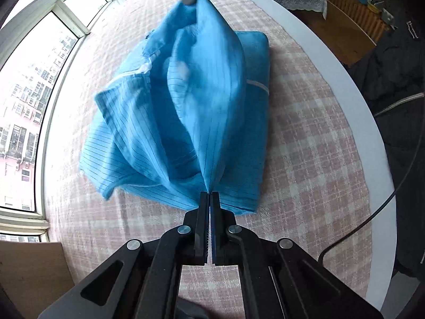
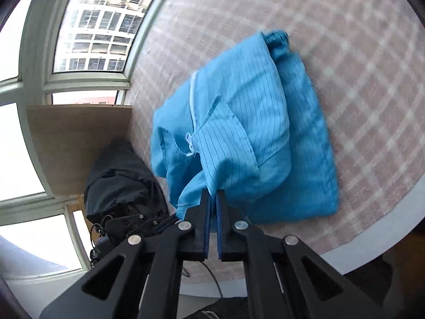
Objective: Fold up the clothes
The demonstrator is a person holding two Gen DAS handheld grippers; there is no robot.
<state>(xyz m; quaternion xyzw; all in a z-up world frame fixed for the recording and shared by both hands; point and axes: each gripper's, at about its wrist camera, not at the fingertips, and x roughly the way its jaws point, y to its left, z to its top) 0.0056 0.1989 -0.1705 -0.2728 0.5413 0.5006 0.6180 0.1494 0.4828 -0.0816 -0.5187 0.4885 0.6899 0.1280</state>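
A round surface (image 1: pixel 318 138) covered by a pink and white checked cloth (image 1: pixel 305 159) fills most of both views, its white rim showing along the near edge. Tall windows (image 1: pixel 32 98) stand beyond its far edge, with apartment blocks outside.

On the middle of the surface lies a blue pinstriped garment (image 1: pixel 148 143), partly folded: its lower layer rests flat on the checked cloth, while an upper layer is lifted off it and stretched between the two grippers. A white zipper (image 2: pixel 191 111) runs down the raised part in the right wrist view.

A dark bag or jacket (image 2: pixel 119 180) sits off the surface's edge beside a pale wooden board (image 2: pixel 77 143), seen from the right wrist. A black cable (image 1: pixel 372 212) crosses the rim in the left wrist view.

The left gripper (image 1: pixel 209 194) has its fingers pressed together on a pinched ridge of the blue fabric near the garment's closer edge. The right gripper (image 2: pixel 212 194) likewise has its fingers closed tight on a fold of the fabric; in the left wrist view it appears at the top, holding the cloth's high end.
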